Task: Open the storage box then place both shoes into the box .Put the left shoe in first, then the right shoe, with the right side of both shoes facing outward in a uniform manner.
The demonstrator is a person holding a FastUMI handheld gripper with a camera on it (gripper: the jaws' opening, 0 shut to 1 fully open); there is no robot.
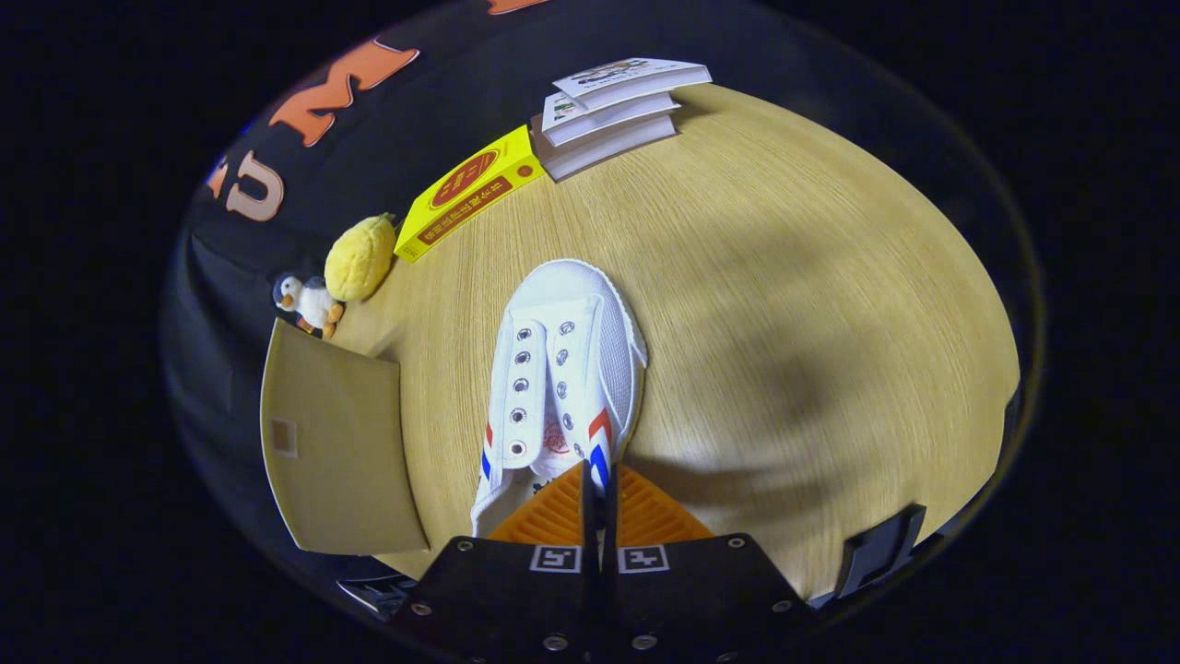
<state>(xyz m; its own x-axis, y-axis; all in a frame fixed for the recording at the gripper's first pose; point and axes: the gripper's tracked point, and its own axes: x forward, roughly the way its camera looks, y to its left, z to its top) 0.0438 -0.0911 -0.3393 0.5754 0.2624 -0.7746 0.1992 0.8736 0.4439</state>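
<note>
Gripper view: the tongs (596,484) are pinched on the heel edge of a white shoe (562,369) above the tabletop (784,277). The cardboard flap (336,443) beside it suggests the box is open; which shoe this is I cannot tell, and boxing looks unfinished.

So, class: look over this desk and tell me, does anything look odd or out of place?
The white canvas shoe has empty eyelets, no laces. The tongs are closed on its rear collar edge. The stack of three books is fanned unevenly. Nothing looks spilled or damaged.

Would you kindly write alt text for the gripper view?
The hand-held gripper is shut on the heel edge of a white shoe on a wooden table. Left of the shoe is a cardboard flap; books lie beyond.
</note>
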